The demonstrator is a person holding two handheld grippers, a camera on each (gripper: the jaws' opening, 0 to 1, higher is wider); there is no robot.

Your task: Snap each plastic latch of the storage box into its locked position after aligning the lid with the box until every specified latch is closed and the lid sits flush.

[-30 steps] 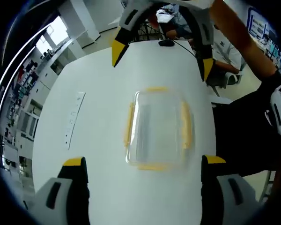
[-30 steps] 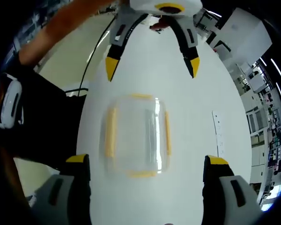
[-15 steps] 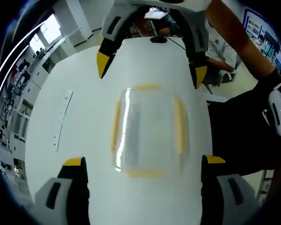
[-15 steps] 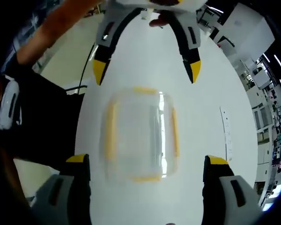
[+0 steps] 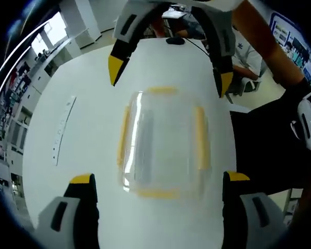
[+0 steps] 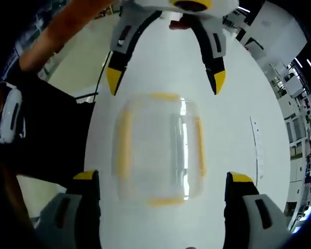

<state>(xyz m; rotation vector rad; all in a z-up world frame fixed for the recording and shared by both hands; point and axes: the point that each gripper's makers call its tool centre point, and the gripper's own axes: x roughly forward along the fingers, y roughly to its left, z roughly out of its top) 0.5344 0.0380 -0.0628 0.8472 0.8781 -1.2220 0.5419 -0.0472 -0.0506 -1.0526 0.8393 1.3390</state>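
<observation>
White table point(image 5: 93, 78), clear storage box point(image 5: 163, 142) with yellow latches point(image 5: 199, 137), both tools spread wide, empty.

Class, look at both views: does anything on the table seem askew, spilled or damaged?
Nothing stands out. The clear storage box sits flat on the white table, lid on, yellow latches along its sides. Both tools, left and right, are open, facing each other across it.
</observation>
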